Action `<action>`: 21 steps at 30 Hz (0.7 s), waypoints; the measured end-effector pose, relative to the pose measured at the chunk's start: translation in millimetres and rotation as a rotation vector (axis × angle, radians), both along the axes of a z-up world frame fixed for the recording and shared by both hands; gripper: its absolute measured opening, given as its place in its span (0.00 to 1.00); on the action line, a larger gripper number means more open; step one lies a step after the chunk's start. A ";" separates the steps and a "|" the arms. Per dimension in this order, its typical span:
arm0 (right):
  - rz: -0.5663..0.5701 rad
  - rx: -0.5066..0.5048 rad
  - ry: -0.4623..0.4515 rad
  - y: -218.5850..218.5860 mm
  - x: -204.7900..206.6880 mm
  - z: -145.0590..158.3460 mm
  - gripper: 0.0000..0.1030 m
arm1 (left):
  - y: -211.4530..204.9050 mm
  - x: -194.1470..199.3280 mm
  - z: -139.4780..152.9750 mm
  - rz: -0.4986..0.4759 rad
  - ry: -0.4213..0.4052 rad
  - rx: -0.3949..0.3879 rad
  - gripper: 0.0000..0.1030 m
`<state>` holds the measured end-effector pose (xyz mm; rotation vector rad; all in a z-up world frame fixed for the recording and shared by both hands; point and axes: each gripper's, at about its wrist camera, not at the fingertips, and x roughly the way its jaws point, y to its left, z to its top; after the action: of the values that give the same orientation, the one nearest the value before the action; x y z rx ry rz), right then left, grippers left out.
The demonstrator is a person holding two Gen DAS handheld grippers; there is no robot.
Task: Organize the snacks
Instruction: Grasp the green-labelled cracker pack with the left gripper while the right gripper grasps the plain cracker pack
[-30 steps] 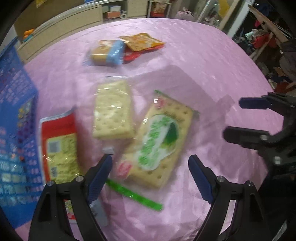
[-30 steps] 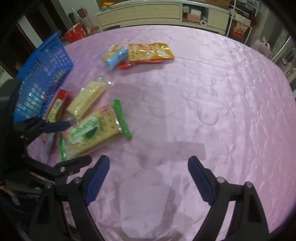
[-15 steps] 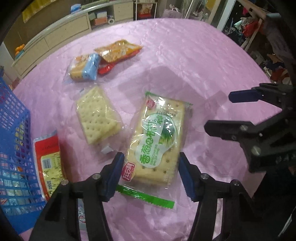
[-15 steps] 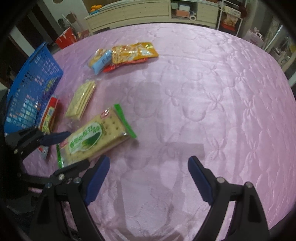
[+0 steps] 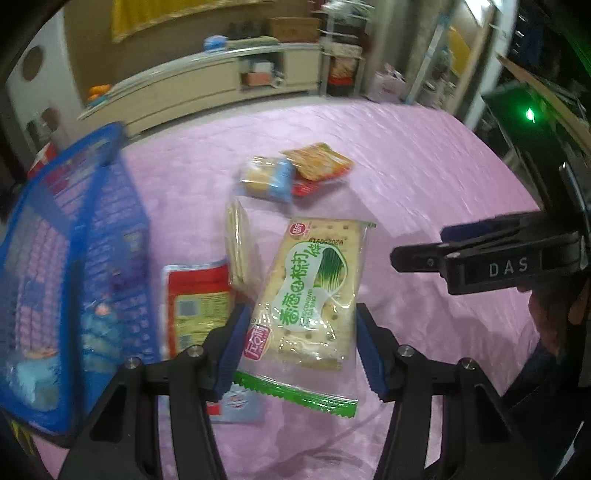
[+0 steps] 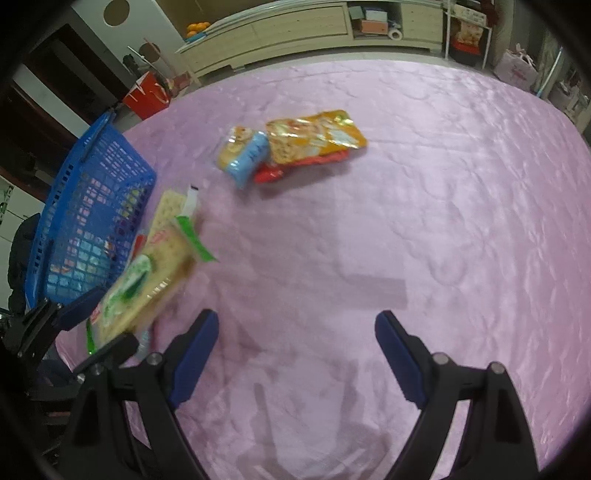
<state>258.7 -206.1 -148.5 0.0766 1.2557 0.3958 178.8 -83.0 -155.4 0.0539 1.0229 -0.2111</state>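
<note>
My left gripper [image 5: 301, 341] is shut on a green-labelled cracker packet [image 5: 314, 295] and holds it tilted above the pink table; the packet also shows blurred in the right wrist view [image 6: 147, 284]. A blue basket [image 5: 74, 266] stands to the left. A red-and-yellow packet [image 5: 195, 299] and a plain cracker packet [image 5: 238, 243] lie beside the basket. A blue-wrapped snack [image 5: 267, 179] and an orange packet [image 5: 317, 162] lie farther back. My right gripper [image 6: 297, 354] is open and empty over bare cloth.
The pink tablecloth [image 6: 424, 221] covers a round table whose edge curves away at the right. The right gripper shows in the left wrist view [image 5: 480, 254] at the right. A long cream cabinet [image 6: 314, 26] stands beyond the table.
My left gripper closed on the green-labelled cracker packet and lifted it off the cloth, tilting toward the basket side. The right gripper stayed open in about the same place.
</note>
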 end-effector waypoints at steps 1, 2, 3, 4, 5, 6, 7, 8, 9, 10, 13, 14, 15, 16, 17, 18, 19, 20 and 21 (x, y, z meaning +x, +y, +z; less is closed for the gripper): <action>0.006 0.000 0.000 4.7 1.8 0.6 0.87 | 6.5 -0.5 3.4 0.024 -0.006 -0.003 0.53; 0.013 0.002 -0.002 8.6 2.6 1.7 0.87 | 13.8 -1.1 7.9 0.045 -0.011 -0.006 0.53; 0.019 0.003 -0.005 13.0 3.7 2.9 0.87 | 18.8 -3.3 12.4 0.055 -0.014 -0.013 0.53; 0.024 0.007 -0.007 17.2 4.7 4.4 0.87 | 21.1 -2.6 13.9 0.057 -0.017 -0.027 0.53; 0.029 0.011 -0.010 20.8 5.1 6.3 0.87 | 25.7 -3.2 19.8 0.059 -0.020 -0.041 0.53; 0.029 0.012 -0.013 23.2 5.1 7.7 0.87 | 27.9 -5.1 26.7 0.052 -0.026 -0.042 0.53; 0.029 0.011 -0.014 25.8 5.1 9.3 0.87 | 28.4 -6.6 32.8 0.039 -0.035 -0.041 0.53; 0.028 0.006 -0.017 28.3 5.4 10.6 0.87 | 26.5 -3.3 36.0 0.029 -0.050 -0.037 0.53; 0.023 -0.004 -0.018 30.2 5.4 12.2 0.87 | 27.2 -5.8 44.3 0.018 -0.064 -0.041 0.53; 0.023 -0.005 -0.021 31.8 6.1 14.1 0.87 | 28.7 -6.9 50.2 0.010 -0.072 -0.056 0.53; 0.038 0.001 -0.032 39.7 6.0 19.8 0.87 | 31.4 -13.5 74.8 0.000 -0.124 -0.088 0.53; 0.040 -0.002 -0.035 43.6 6.9 20.7 0.87 | 34.1 -14.5 82.8 0.004 -0.147 -0.085 0.53; 0.041 -0.004 -0.039 47.0 7.6 21.7 0.87 | 40.1 -15.4 90.0 0.017 -0.167 -0.081 0.53; 0.045 -0.003 -0.039 51.2 8.3 22.2 0.87 | 46.6 -16.4 96.1 0.033 -0.182 -0.078 0.53; 0.047 -0.002 -0.040 56.5 9.3 22.0 0.87 | 53.3 -17.0 99.9 0.047 -0.192 -0.076 0.53; 0.053 0.003 -0.040 62.3 10.3 22.3 0.87 | 63.0 -17.0 103.0 0.065 -0.202 -0.071 0.53; 0.059 0.007 -0.039 67.3 10.6 22.1 0.87 | 72.7 -16.6 104.7 0.084 -0.209 -0.065 0.53; 0.065 0.008 -0.037 73.3 11.1 21.5 0.87 | 81.1 -15.1 103.9 0.103 -0.210 -0.059 0.53; 0.069 0.007 -0.033 77.8 13.1 20.1 0.87 | 93.5 -14.6 103.5 0.128 -0.207 -0.051 0.53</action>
<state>271.8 -128.3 -128.4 0.0328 1.2268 0.4590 164.3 10.6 -51.9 -0.0358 0.8107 -0.1118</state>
